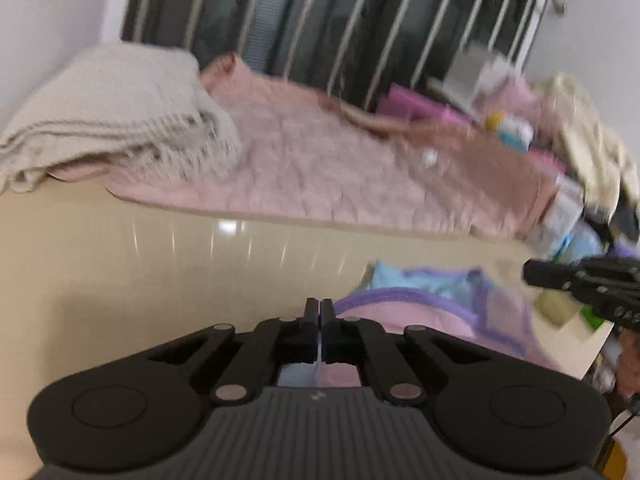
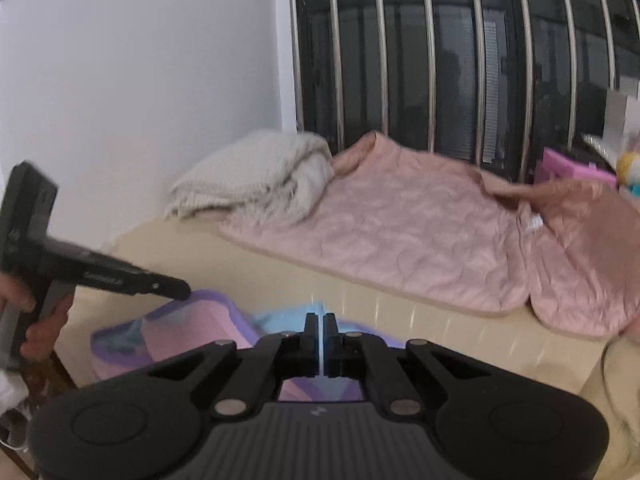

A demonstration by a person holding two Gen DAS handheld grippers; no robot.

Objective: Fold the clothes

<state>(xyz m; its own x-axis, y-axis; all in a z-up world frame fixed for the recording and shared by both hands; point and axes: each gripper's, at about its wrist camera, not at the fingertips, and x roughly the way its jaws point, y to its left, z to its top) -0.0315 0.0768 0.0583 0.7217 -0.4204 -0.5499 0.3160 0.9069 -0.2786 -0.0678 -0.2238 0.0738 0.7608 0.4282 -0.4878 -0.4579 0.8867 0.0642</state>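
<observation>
Left gripper point(image 1: 320, 307): jaws pressed together, a thin sliver of pale cloth seems to be caught between the pads, so clenched on the garment edge; blur makes the pinch hard to confirm.
Right gripper point(image 2: 319, 322): jaws closed too, with a light blue strip showing in the slit between the pads; reads as grasping the same garment.
Garment point(image 1: 436, 304): small pink piece with purple trim and a light blue part, lying on the near part of the table, directly under and ahead of both grippers; in the right wrist view it spreads from the left gripper's tip to the right gripper's fingers.
Table point(image 1: 160, 256): glossy beige top, light streaks reflected on it.
Pink quilt point(image 2: 400, 232): quilted, spread flat across the far side of the table, well apart from the garment.
Cream blanket point(image 1: 120, 120): folded, fringed, sitting on the quilt's far left end by the white wall.
Window bars point(image 2: 428, 60): metal bars over dark glass behind the table.
Clutter point(image 1: 508, 128): toys, a pink box and cloth piled at the far right end, too blurred to tell apart.
Person's hand point(image 2: 36, 320): wraps the left gripper's handle at the left edge of the right wrist view.
Grippers' relation: side by side over the garment, near each other, not touching.
</observation>
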